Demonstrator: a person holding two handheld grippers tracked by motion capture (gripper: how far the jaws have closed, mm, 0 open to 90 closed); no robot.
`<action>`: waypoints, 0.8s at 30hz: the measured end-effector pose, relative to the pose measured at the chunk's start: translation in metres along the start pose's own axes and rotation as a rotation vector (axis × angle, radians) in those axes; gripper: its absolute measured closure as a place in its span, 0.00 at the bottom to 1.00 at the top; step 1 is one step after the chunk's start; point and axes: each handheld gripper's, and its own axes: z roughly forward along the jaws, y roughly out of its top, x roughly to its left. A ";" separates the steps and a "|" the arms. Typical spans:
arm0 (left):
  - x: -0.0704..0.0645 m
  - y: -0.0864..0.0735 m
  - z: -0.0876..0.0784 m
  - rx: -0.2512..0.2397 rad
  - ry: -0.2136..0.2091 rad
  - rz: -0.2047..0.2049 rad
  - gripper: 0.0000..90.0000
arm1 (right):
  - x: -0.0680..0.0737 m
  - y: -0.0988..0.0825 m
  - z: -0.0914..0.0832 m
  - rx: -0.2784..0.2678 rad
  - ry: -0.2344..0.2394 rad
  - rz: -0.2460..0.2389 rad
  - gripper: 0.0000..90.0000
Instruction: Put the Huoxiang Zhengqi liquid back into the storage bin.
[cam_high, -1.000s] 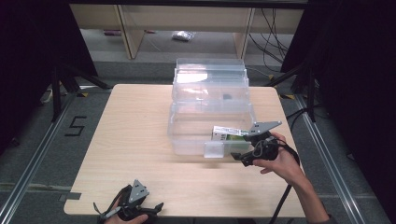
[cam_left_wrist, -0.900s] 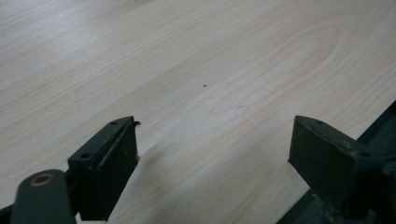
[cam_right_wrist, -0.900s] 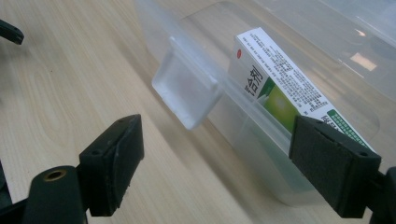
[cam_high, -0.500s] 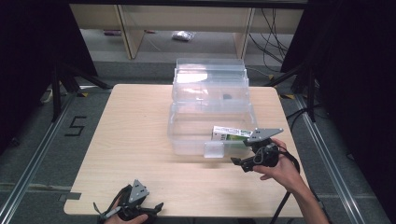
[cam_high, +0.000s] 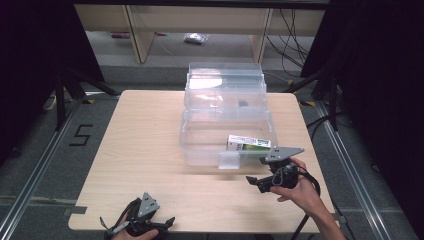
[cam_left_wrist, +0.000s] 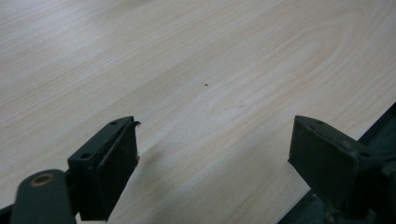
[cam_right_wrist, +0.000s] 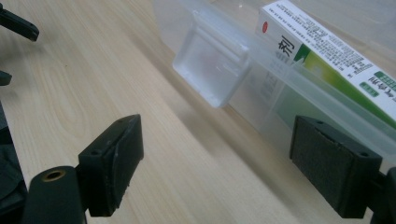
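Left gripper (cam_high: 162, 223): near edge of the desk (cam_high: 145, 150), by its left corner, held low in the person's left hand (cam_high: 137, 231). Fingers (cam_left_wrist: 109, 170) wide apart, nothing between them; bare wood below in the left gripper view.

Right gripper (cam_high: 255, 182): near right part of the desk, held in the right hand (cam_high: 300, 192), grey plate on top, cable trailing toward the near edge. Fingers (cam_right_wrist: 114, 163) spread wide and empty, pointing left, just in front of the box's front wall.

Clear plastic box (cam_high: 200, 150): centre of the desk, lid off or swung back. A small clear latch (cam_high: 229, 160) hangs at the middle of its front wall.

Carton (cam_high: 248, 143): white and green, printed text, lying flat inside the box against the front wall, right of the latch.

Second clear container (cam_high: 225, 90): directly behind the box, touching it or possibly joined to it as a lid; a small dark item (cam_high: 242, 104) sits inside, too small to identify.

Floor beyond: a "5" marked in tape (cam_high: 80, 135) left of the desk; a wooden shelf frame (cam_high: 140, 30) at the far side with a small bag (cam_high: 196, 38) lying beneath.
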 end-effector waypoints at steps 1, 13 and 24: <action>0.000 0.000 0.000 0.000 0.000 0.001 0.17 | 0.000 -0.001 0.001 0.000 0.006 0.001 0.21; 0.000 0.000 0.001 0.003 -0.001 0.012 0.17 | 0.003 -0.020 0.003 -0.004 0.015 0.028 0.20; 0.000 0.000 0.001 0.004 0.001 0.009 0.17 | 0.011 -0.034 0.004 -0.002 0.031 0.066 0.20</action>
